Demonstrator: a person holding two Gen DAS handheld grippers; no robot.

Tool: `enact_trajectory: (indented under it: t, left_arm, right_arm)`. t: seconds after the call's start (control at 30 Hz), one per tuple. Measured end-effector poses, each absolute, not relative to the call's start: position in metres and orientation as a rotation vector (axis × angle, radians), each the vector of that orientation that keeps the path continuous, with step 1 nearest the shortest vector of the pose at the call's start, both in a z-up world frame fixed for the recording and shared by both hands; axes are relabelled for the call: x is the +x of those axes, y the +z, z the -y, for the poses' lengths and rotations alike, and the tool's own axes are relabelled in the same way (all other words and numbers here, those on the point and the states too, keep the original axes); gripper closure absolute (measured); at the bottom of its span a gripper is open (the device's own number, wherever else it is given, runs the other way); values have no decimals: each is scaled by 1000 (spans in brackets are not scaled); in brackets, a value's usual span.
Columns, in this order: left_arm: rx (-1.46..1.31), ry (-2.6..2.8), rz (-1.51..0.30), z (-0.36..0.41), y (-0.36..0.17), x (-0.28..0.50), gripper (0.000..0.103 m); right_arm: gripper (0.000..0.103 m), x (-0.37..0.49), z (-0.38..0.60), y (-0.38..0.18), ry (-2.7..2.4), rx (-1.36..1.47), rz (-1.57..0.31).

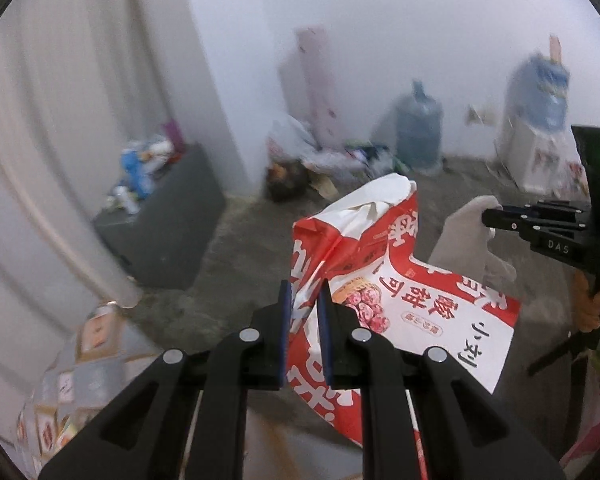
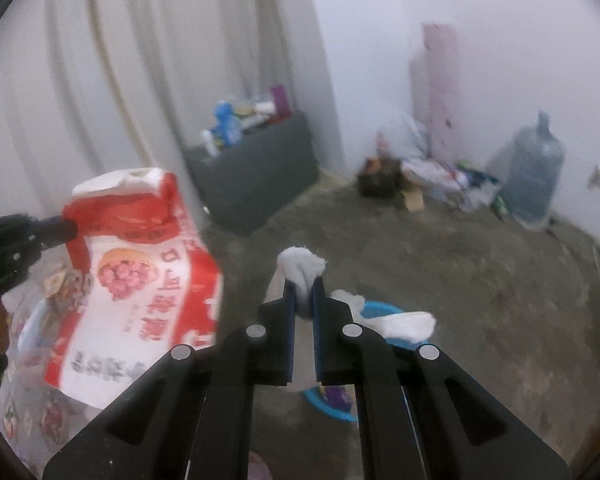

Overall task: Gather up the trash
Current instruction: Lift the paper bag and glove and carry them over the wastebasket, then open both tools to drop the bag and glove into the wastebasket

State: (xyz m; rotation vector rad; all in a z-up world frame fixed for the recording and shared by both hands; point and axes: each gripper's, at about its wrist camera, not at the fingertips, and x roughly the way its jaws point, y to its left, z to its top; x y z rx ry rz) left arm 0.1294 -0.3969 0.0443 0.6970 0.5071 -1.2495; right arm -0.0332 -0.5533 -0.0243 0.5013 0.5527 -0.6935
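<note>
Left claw (image 1: 304, 304): we see its fingers clamped on a creased fold of the red-and-white snack bag (image 1: 400, 292), which it holds up in the air above the floor.
Snack bag: in the left wrist view the bag stands roughly upright, torn white top uppermost, printed text upside down; it extends right of the left claw. In the right wrist view the same bag appears at the left, with the left claw gripping its upper left edge.
Right claw (image 2: 305, 298): we see its fingers pinched on a crumpled white tissue (image 2: 302, 266); the wad sticks up above the fingertips and more white paper trails out to the right of them.
Tissue, other view: in the left wrist view it hangs from the right claw, just right of the snack bag; we cannot tell whether the two touch.
Floor (image 2: 460, 272): bare grey concrete.
Blue basin (image 2: 380, 312): on the floor beneath the right claw, mostly hidden by it.
Dark cabinet (image 2: 256, 176): against the curtain, with bottles and a blue toy on top.
Water jug (image 2: 534, 168): standing by the far wall, next to a pile of litter.
</note>
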Motion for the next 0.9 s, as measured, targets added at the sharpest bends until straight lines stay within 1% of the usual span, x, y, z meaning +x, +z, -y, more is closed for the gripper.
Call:
enact_trajectory:
  t: [0.13,0.23,0.33,0.37,0.4,0.43,0.47,0.5,0.57,0.67,0.83,0.9]
  left_arm:
    - [820,-1262,-583,464,-1,119,90]
    - [881,-1256,-631,498,-30,110,90]
    - [887,-1259,-688,532,-57,107,89]
    - [883,-1279,-731,545,-69,106,83]
    - [883,-1295,-764,552,-76,104,71]
    - [880,-1304,-791,558,-84,104,63]
    - [878,-1300,-809,564,-91,104,47]
    - [878,-1282,-817,568,-98,104,42]
    - [857,-1273,-847,570,-103,105,42]
    - [803,-1280,-877,562,-97,112,39]
    - [752,-1264,-798,539,-64,116,35]
    - [718,-1248,-774,526,-48,119,33]
  right_arm:
    - [97,-40,582,-59,-752,570,-612]
    - [96,-41,603,-86,-784,631,-645]
    - [92,-41,619,-107,-808,675,-669]
    - [91,-41,623,-114,-807,686,-680]
    - [80,-37,631,-127,-804,716,-695]
    - [59,-36,634,-134,-806,737,-702]
    - [49,-36,637,-143,-809,761,-712]
    - [43,-37,640,-147,-824,771,-719]
    - [43,-41,642,-156,-847,799,-734]
    - [43,-51,636,-156,-867,837,-720]
    - [43,-57,621,-141,-871,774,-715]
    - [41,-61,609,-131,-877,745,-704]
